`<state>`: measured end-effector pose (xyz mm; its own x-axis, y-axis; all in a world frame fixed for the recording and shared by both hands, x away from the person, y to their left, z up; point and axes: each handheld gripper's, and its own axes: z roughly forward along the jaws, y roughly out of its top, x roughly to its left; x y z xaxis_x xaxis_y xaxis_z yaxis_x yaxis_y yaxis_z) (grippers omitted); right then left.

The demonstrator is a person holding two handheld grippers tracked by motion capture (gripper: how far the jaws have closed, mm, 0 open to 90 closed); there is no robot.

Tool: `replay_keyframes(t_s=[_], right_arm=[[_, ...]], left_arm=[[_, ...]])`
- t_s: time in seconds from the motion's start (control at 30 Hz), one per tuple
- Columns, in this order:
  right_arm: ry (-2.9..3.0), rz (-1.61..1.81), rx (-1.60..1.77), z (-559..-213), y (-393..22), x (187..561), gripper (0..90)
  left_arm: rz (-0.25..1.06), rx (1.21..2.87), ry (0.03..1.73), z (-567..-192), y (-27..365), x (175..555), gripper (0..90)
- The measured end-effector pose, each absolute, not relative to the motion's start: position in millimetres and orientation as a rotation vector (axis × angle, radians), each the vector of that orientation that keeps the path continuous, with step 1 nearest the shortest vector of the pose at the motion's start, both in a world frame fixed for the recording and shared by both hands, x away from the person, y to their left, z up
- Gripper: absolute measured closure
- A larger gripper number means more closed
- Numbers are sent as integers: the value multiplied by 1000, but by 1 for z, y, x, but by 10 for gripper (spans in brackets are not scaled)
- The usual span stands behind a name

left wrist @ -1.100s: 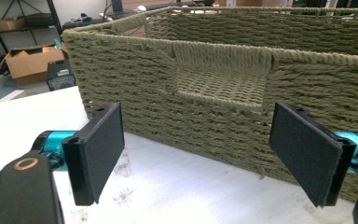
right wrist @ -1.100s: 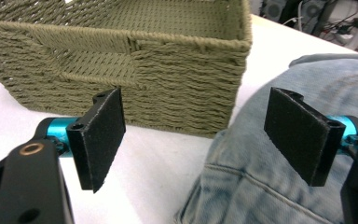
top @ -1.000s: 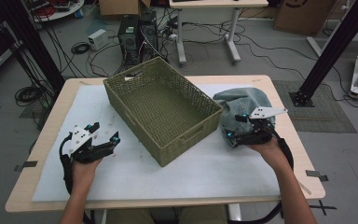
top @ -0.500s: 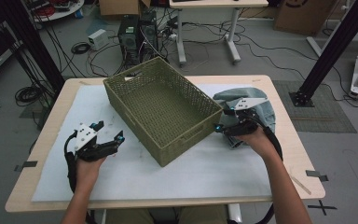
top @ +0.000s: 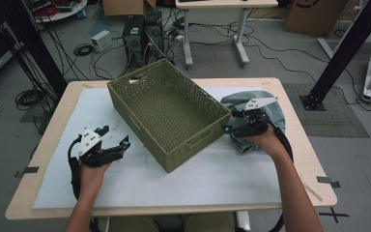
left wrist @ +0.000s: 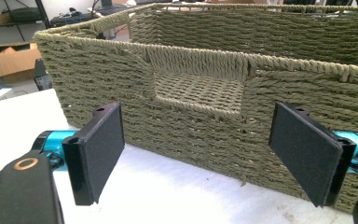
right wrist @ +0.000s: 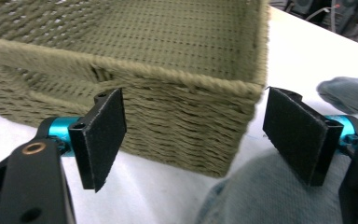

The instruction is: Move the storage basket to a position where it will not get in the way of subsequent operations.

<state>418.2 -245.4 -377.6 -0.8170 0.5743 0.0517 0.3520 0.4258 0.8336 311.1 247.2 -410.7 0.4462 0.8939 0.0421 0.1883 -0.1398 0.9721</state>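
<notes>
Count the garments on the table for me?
1. A grey-blue garment lies bunched at the table's right side, beside the basket, under the right gripper. The basket looks empty.

The basket (top: 169,113) is olive green, tightly woven. The cloth (top: 265,108) is faded blue-grey. The mat (top: 232,169) is white on a pale wooden table (top: 294,121). Both grippers' pads (left wrist: 105,140) are black, with turquoise fittings.

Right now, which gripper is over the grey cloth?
The right gripper: its hand rests over the grey cloth beside the basket. The left gripper sits on the bare white mat.
</notes>
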Motion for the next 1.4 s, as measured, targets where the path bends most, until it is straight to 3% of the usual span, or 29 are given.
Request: replay_keyframes(t_s=[0.3,0.77,1.4], right_arm=[[2469,1340,809,-379,-239,415,212],[2518,1466,677,-385,-224,372,215],[2584,1566,525,-389,-188,343,208]], left_arm=[[813,1602,976,-410,251,310,180],[795,1578,1010,-400,263,311,180],[776,1603,1054,-381,263,325,180]])
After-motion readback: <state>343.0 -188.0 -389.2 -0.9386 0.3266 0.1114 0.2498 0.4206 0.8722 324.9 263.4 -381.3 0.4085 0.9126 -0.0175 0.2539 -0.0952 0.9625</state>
